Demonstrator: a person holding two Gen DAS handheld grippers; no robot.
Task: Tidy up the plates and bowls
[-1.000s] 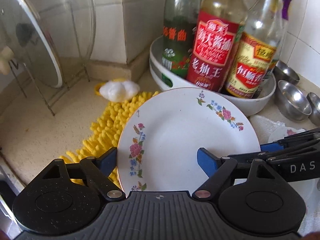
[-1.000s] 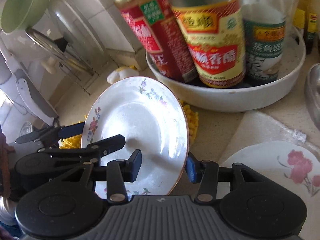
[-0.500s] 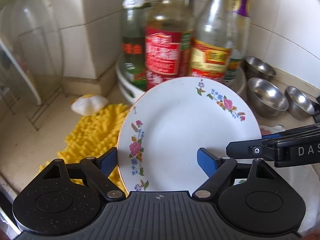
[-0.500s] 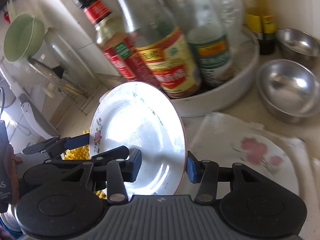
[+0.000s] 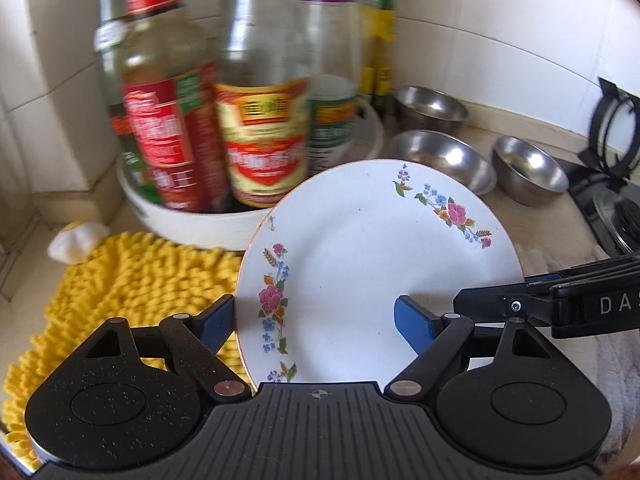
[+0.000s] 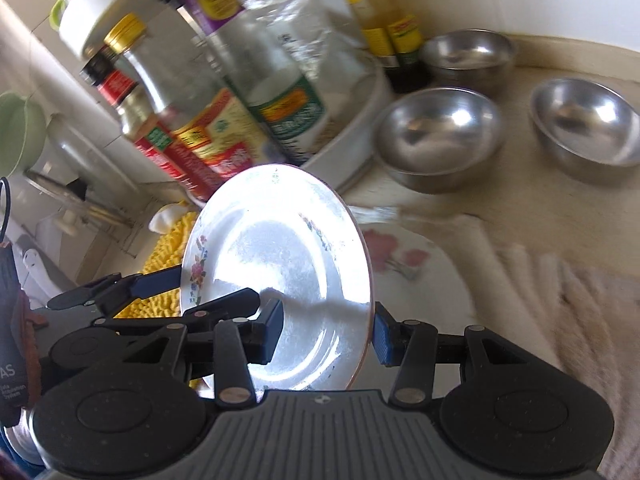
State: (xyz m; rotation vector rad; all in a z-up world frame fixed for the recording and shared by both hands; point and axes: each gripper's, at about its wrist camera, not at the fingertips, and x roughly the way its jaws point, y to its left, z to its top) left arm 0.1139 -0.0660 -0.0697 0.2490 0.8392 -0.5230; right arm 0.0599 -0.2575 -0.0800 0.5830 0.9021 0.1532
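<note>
A white plate with flower prints (image 5: pixel 360 264) is held in the air between both grippers, tilted on edge. My left gripper (image 5: pixel 316 320) is shut on its left rim, with one blue pad behind the rim and one on its face. My right gripper (image 6: pixel 326 328) is shut on its right rim; the plate (image 6: pixel 280 272) glares in that view. The right gripper's fingers (image 5: pixel 520 304) show at the plate's right edge in the left wrist view. A second flowered plate (image 6: pixel 400 264) lies flat on a cloth below. Three steel bowls (image 6: pixel 436 136) stand behind it.
A white round tray (image 5: pixel 192 220) full of sauce bottles (image 5: pixel 260 128) stands close behind the plate. A yellow chenille mat (image 5: pixel 120 280) lies at left. A stove burner (image 5: pixel 612 184) is at far right. A lid rack (image 6: pixel 72 200) stands at far left by the tiled wall.
Both grippers have carried the plate to the right and higher. The bottle tray has slid left in view, and the steel bowls and the plate on the cloth have come into fuller view.
</note>
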